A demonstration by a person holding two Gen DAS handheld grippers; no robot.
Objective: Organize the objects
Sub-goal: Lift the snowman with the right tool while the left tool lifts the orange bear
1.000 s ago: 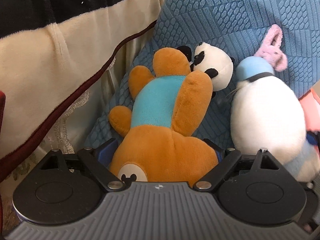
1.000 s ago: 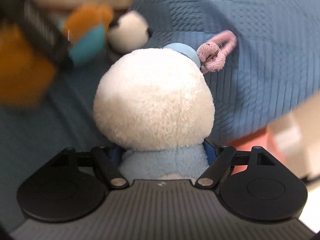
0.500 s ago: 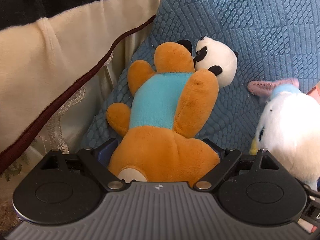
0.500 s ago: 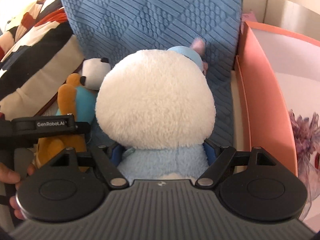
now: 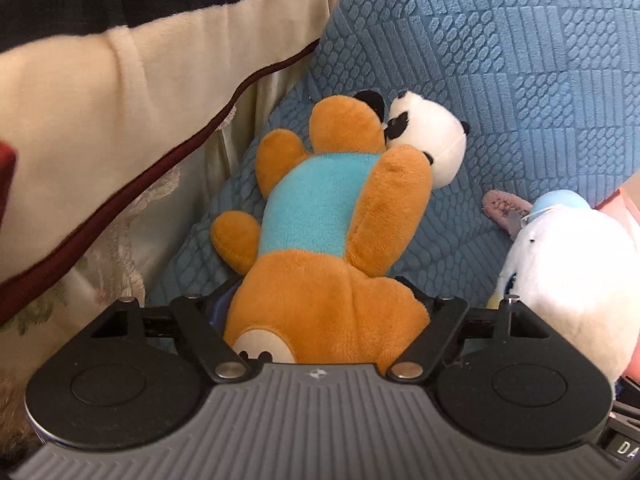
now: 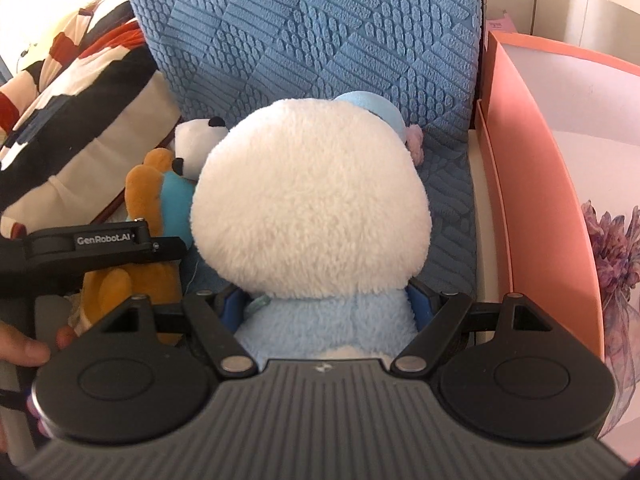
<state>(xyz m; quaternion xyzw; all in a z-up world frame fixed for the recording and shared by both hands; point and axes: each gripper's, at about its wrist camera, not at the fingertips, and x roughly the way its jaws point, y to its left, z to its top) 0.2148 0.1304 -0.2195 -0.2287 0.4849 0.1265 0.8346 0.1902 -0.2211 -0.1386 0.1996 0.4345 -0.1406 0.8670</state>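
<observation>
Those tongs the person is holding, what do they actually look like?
Each pair, the left tongs and the right tongs, has a grey ribbed body, two round black discs, black linkage bars with silver rivets and blue pads. One side bar reads GenRobot.AI in white. Bare fingers show; no sleeve visible.

A blue quilted cushion (image 6: 320, 40) stands upright as a backrest, daylight falling across its ribbed pattern. To its left lies a striped blanket (image 5: 120, 100) in black, cream and maroon; to its right stands a pink box (image 6: 536, 184).
</observation>
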